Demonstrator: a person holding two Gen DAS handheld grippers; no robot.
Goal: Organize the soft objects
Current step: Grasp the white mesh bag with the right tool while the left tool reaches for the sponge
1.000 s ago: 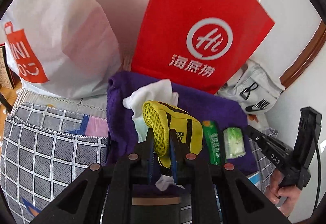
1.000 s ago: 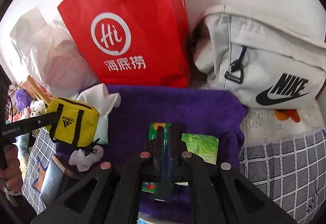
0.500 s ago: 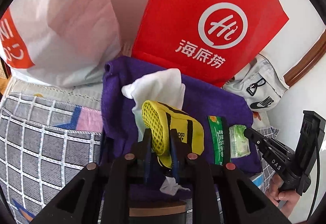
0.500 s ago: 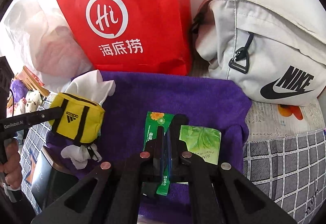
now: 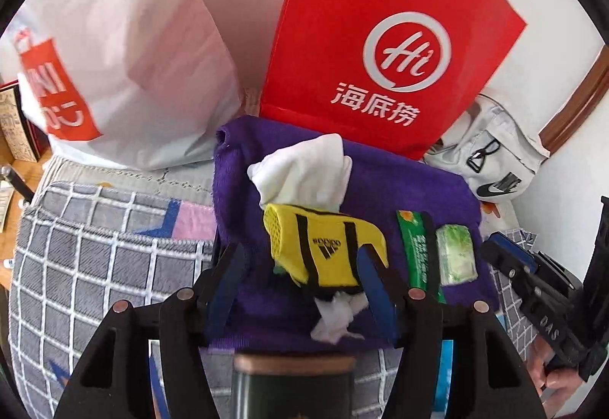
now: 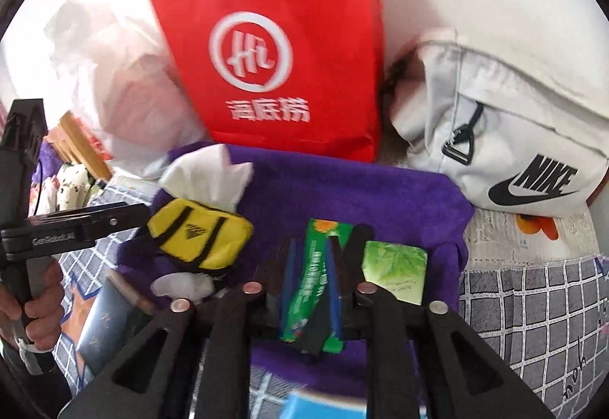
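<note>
Nearest to us, our left gripper has its jaws opening around the yellow pouch; the pouch lies between them on the purple towel, its right end still against the right pad, the left pad standing clear. We judge the pouch light and squashy, with white tissue spilling from both ends, so it is best pinched across its padded middle, not by the loose tissue, which would tear or slip out.

Our right gripper is also opening, with the green sachet lying lengthwise between its jaws on the towel; whether the pads still touch it we cannot tell. The sachet looks thin, slick and floppy; we would grip it mid-length. Just beside it lies the green tissue pack, soft and light.

Farther back stand the red paper bag and the white Nike bag.
</note>
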